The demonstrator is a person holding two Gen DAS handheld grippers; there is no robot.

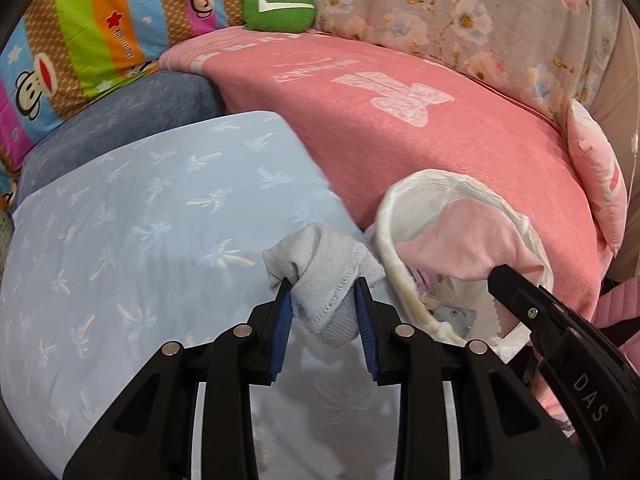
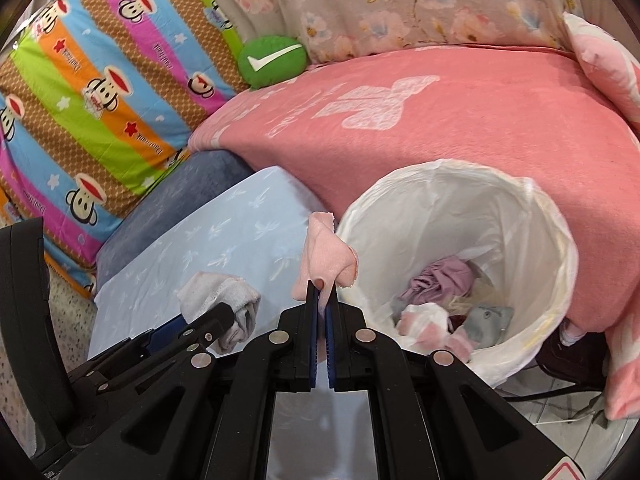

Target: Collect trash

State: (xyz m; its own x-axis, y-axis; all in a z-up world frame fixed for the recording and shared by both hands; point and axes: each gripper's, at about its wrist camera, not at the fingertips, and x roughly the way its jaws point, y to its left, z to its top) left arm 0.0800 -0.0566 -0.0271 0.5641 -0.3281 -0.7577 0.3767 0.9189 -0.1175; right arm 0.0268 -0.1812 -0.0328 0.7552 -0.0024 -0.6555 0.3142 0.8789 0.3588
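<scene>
My left gripper (image 1: 324, 286) is shut on a crumpled white-grey sock (image 1: 326, 276), held above a light blue pillow (image 1: 140, 220). The same sock (image 2: 224, 298) and left gripper show at the lower left of the right wrist view. My right gripper (image 2: 322, 290) is shut on a pale pink cloth (image 2: 326, 258), just left of the rim of a white bin lined with a plastic bag (image 2: 532, 216). Inside the bin lie a purple cloth (image 2: 440, 278), pink-white scraps and a grey piece. In the left wrist view the pink cloth (image 1: 464, 240) hangs over the bin (image 1: 404, 200).
A pink blanket (image 2: 460, 140) covers the bed behind the bin. A striped monkey-print cushion (image 2: 100, 100), a green round cushion (image 2: 272, 60), a blue-grey cushion (image 1: 120, 120) and floral fabric (image 1: 480, 12) lie around. Tiled floor (image 2: 560, 412) and a dark object show below the bin.
</scene>
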